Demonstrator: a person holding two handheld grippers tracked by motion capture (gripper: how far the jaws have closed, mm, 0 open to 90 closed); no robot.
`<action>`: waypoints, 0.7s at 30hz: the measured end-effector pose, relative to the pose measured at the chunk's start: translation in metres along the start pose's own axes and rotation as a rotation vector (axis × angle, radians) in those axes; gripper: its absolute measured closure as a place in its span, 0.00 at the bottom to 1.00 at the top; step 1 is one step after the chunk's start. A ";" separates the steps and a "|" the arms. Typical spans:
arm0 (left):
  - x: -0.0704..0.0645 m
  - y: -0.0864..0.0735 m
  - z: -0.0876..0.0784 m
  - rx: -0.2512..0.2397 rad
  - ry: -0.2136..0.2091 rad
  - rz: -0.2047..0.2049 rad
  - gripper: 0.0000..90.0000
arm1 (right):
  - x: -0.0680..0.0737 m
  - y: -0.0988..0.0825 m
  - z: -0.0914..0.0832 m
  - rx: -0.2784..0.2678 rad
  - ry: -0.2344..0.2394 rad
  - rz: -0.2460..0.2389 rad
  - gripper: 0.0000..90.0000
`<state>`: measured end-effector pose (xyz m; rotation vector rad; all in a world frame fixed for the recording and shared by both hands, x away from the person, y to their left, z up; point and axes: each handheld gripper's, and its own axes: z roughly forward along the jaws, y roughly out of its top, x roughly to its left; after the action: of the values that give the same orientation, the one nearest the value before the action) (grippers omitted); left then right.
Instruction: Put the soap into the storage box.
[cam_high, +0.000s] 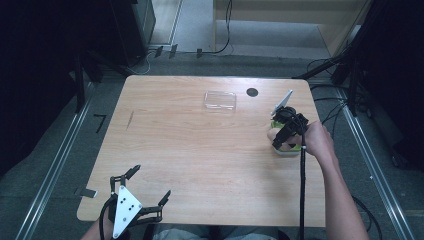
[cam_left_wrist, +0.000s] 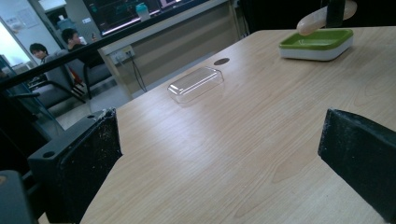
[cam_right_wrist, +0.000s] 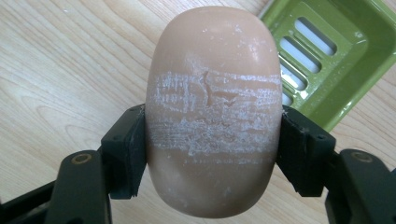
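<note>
A peach-coloured oval soap bar (cam_right_wrist: 212, 112) is clamped between the black jaws of my right gripper (cam_right_wrist: 212, 154), which is shut on its two sides. It hangs above the wood table just beside a green slotted soap dish (cam_right_wrist: 327, 51). In the high view the right gripper (cam_high: 284, 137) holds the soap (cam_high: 273, 134) over the dish (cam_high: 289, 150) at the table's right edge. From the left gripper view the soap (cam_left_wrist: 322, 18) floats over the green and white dish (cam_left_wrist: 317, 44). My left gripper (cam_high: 145, 187) rests open at the front left corner, nothing between its jaws.
A clear plastic lid (cam_high: 220, 99) lies at the back centre of the table (cam_high: 200, 150), with a dark round hole (cam_high: 252, 92) beside it. A white card (cam_high: 283, 102) leans behind the dish. People sit at desks (cam_left_wrist: 51, 51) far off.
</note>
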<state>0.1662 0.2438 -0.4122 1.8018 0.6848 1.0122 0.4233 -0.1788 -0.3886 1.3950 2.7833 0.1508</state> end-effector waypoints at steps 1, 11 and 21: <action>0.000 0.000 0.000 0.001 0.000 -0.001 0.00 | -0.001 0.000 0.000 -0.003 -0.001 0.000 0.37; 0.000 0.000 0.000 0.000 0.000 -0.001 0.00 | -0.012 0.000 0.001 -0.014 0.003 0.034 0.38; 0.000 0.000 0.000 0.002 -0.001 0.000 0.00 | -0.021 0.000 0.005 -0.021 0.011 0.064 0.38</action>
<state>0.1659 0.2439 -0.4121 1.8035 0.6852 1.0114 0.4365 -0.1951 -0.3944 1.4835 2.7390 0.1884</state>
